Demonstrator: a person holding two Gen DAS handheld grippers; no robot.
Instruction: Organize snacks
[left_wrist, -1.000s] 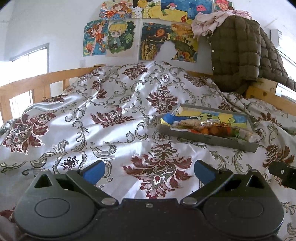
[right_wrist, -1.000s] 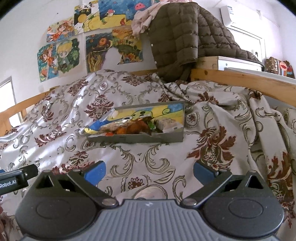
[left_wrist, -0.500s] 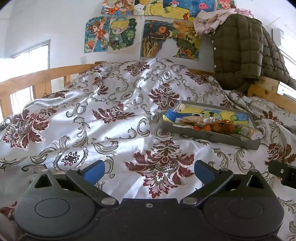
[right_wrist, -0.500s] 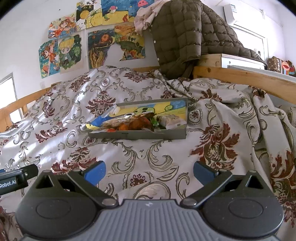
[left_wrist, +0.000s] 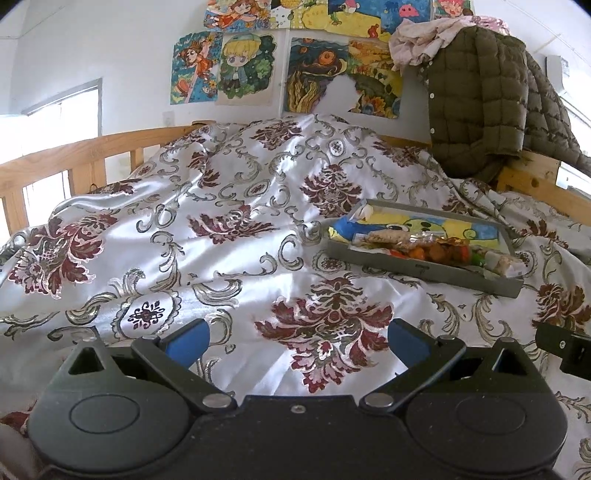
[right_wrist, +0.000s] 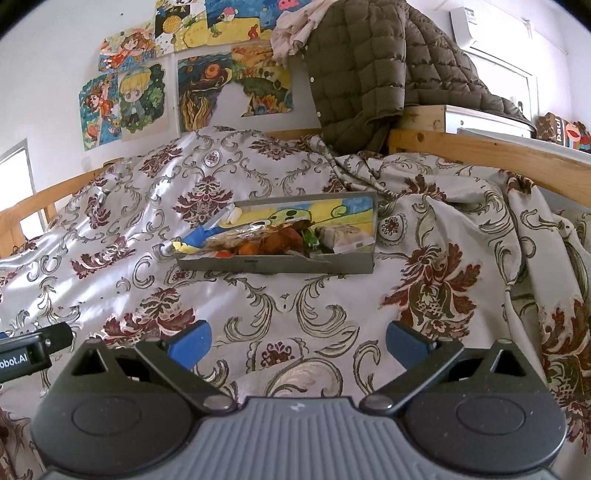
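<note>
A shallow grey tray (left_wrist: 421, 267) (right_wrist: 273, 263) with a cartoon picture inside lies on the bed's patterned quilt (left_wrist: 236, 236) (right_wrist: 332, 306). Several wrapped snacks (left_wrist: 428, 248) (right_wrist: 273, 240) are piled along its near side. My left gripper (left_wrist: 297, 341) is open and empty, low over the quilt, with the tray ahead to its right. My right gripper (right_wrist: 297, 341) is open and empty, with the tray straight ahead and well beyond its fingertips. Each gripper's edge shows in the other's view.
A wooden bed rail (left_wrist: 74, 162) (right_wrist: 487, 151) runs round the quilt. An olive quilted jacket (left_wrist: 487, 99) (right_wrist: 376, 66) hangs over the far rail. Drawings (left_wrist: 288, 62) cover the wall. A white box and a colourful bag (right_wrist: 561, 131) stand behind the right rail.
Both grippers have lifted and tipped slightly, so the tray sits lower and a little nearer in both views. Both stay open and empty.
</note>
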